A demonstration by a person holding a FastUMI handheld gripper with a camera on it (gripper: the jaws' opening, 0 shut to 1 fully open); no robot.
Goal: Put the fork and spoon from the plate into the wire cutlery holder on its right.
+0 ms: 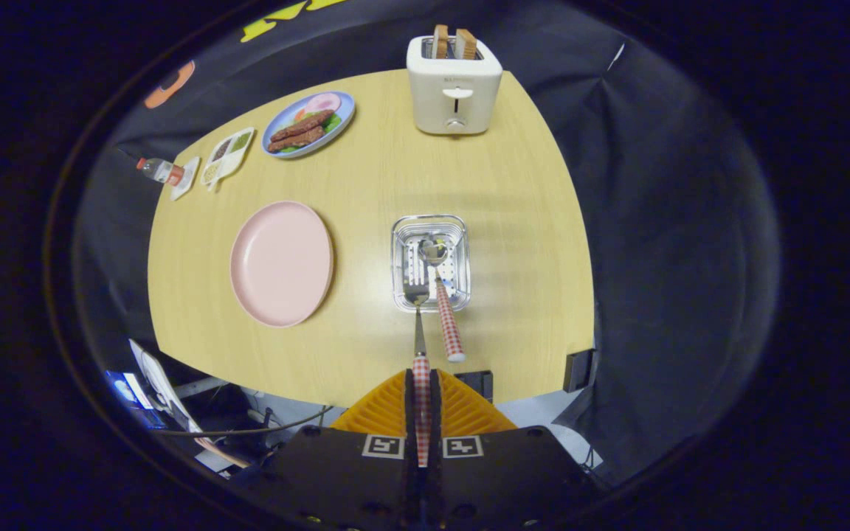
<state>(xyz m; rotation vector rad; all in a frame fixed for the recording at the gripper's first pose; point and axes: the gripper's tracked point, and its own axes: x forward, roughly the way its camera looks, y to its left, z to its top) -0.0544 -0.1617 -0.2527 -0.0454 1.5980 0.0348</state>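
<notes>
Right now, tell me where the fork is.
In the gripper view, the fork is clamped by its checked handle between the gripper fingers, tines over the wire cutlery holder, just left of the spoon and right of the pink plate.

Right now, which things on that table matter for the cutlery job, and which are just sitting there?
Part of the job:
- checked-handled metal fork, clamped in the hand-held gripper
- checked-handled metal spoon, in the holder
- square wire cutlery holder
- round pink plate

Just lying about:
- white toaster
- blue plate of food
- small white condiment tray
- small bottle

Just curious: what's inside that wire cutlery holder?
A spoon stands inside the wire cutlery holder. The fingers grip a fork, its tines over the holder's rim. The spoon's bowl partly hides the holder's floor.
</notes>
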